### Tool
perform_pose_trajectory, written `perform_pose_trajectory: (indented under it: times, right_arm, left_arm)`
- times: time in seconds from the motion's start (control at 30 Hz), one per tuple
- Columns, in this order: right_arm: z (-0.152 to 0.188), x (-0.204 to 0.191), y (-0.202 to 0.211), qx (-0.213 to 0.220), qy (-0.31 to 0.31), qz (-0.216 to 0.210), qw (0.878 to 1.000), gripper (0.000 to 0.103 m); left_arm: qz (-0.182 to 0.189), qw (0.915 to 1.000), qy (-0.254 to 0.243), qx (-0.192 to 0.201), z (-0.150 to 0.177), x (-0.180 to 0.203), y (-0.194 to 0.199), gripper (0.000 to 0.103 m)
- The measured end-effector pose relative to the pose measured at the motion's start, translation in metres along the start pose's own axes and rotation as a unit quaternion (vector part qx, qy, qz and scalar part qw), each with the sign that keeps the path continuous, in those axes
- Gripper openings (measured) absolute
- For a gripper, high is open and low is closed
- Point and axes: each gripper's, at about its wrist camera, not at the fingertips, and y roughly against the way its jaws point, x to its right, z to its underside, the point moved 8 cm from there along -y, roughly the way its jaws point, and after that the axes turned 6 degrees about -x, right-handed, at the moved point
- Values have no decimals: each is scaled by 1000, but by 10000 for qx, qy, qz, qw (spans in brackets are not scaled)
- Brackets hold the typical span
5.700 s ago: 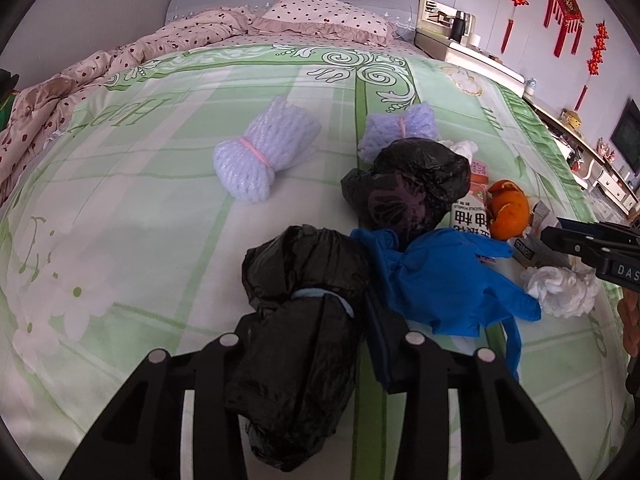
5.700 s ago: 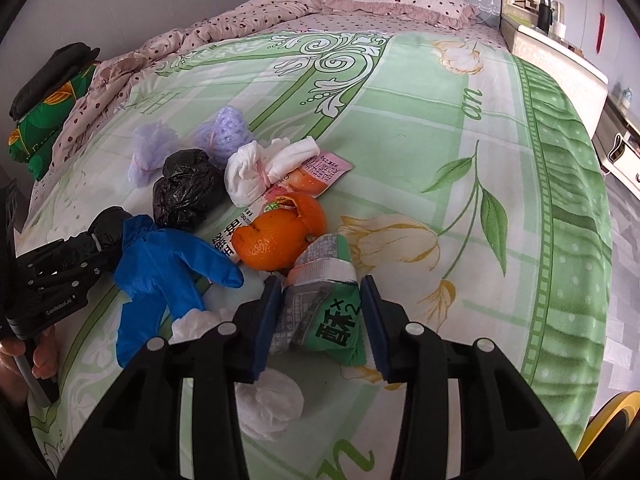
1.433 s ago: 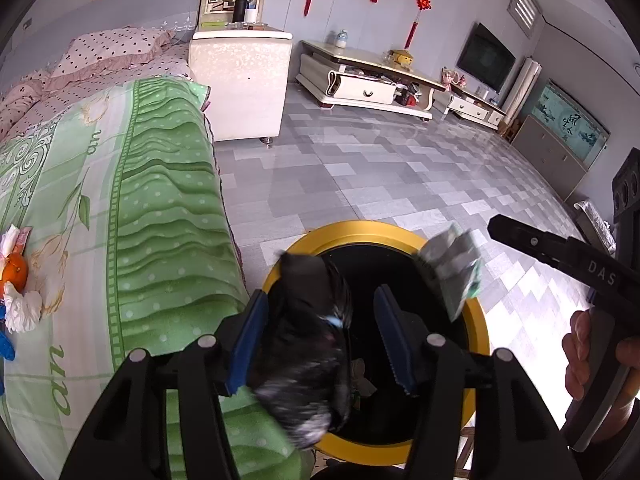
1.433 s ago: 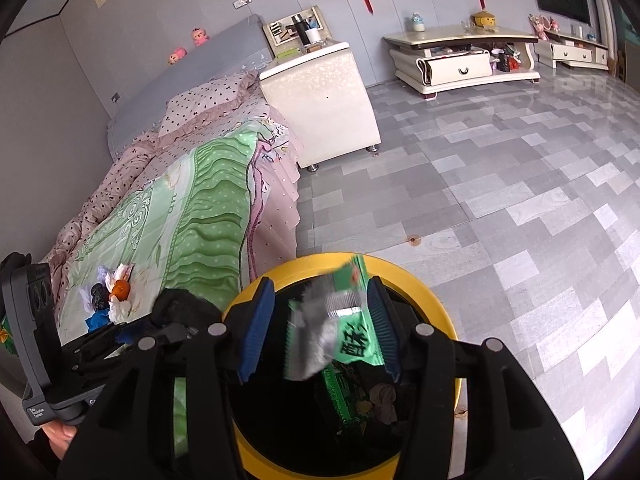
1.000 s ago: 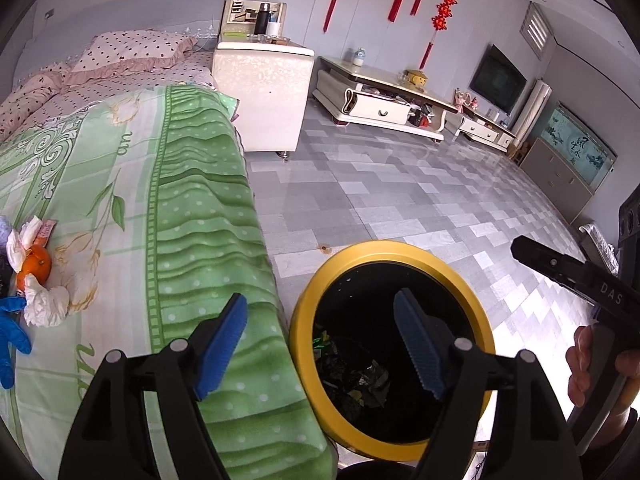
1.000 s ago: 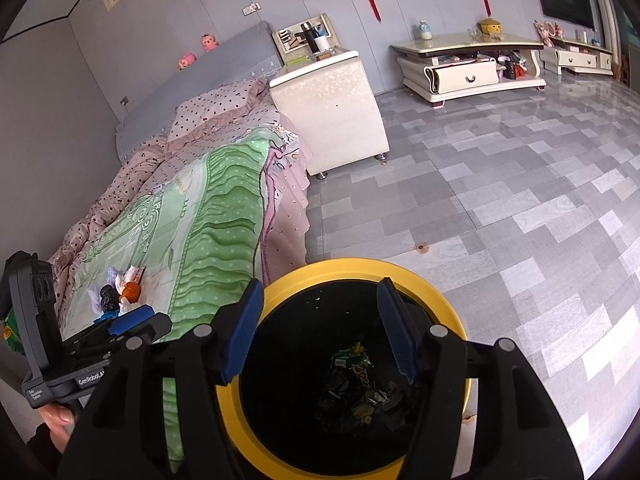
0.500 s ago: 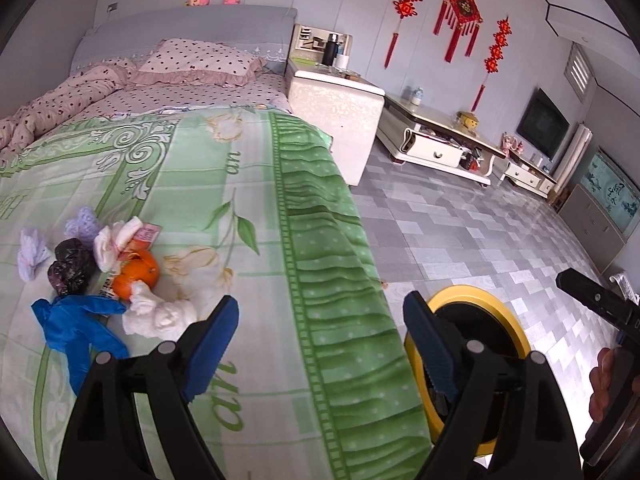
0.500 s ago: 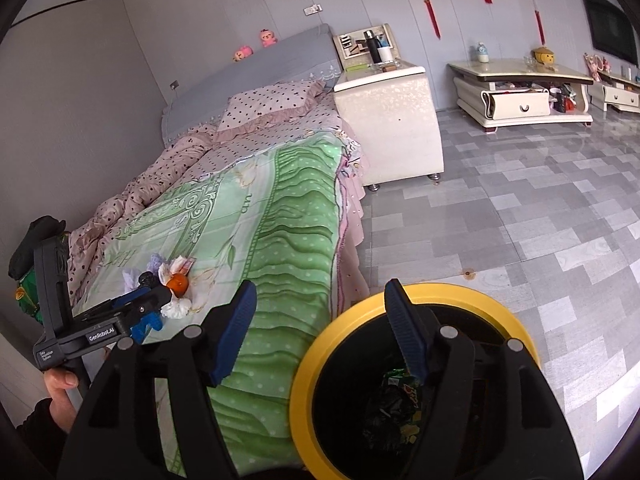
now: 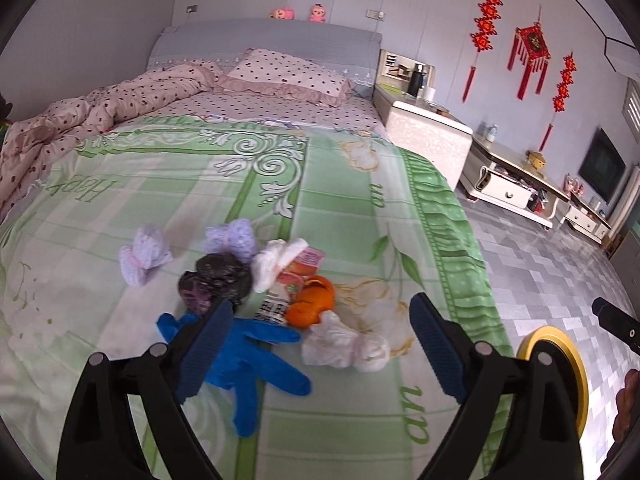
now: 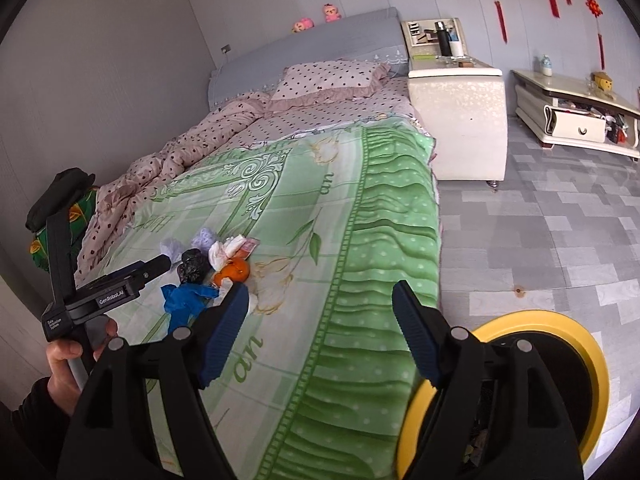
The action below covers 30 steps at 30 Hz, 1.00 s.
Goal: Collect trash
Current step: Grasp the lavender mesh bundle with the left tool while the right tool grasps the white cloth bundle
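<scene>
Opening with nothing between their fingers, the left gripper (image 9: 320,344) and right gripper (image 10: 318,334) are held over the green patterned bed cover (image 9: 340,208) strewn with trash.

The bed (image 9: 132,184) wears a light green sheet with white scrollwork, flowers and darker green bands. The quilt (image 9: 100,108) and pillow (image 9: 288,76) are pink with dark dots; the headboard (image 9: 264,38) is grey-blue. On the sheet lie a blue glove (image 9: 256,344), a black bag (image 9: 218,280), an orange peel (image 9: 310,306), white tissue (image 9: 344,346) and lilac foam nets (image 9: 146,254). The bin (image 10: 560,336) has a yellow rim and black inside. Red ornaments (image 9: 532,54) hang on the pale grey wall.
</scene>
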Motion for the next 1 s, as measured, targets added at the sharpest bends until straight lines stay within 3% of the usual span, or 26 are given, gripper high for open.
perform_pose_trajectory:
  times: [0.23, 0.5, 1.0]
  right_arm:
    - [1, -55, -55, -334, 501, -185, 9980, 71]
    - [17, -91, -120, -811, 962, -260, 9917, 71]
    - [32, -113, -208, -1314, 1602, -139, 9782, 72]
  left_arm:
    - [-537, 9980, 322, -13, -13, -78, -9, 89]
    - [-1008, 9933, 533, -190, -21, -147, -36, 89]
    - [-1427, 9855, 668, -631, -38, -209, -114, 89]
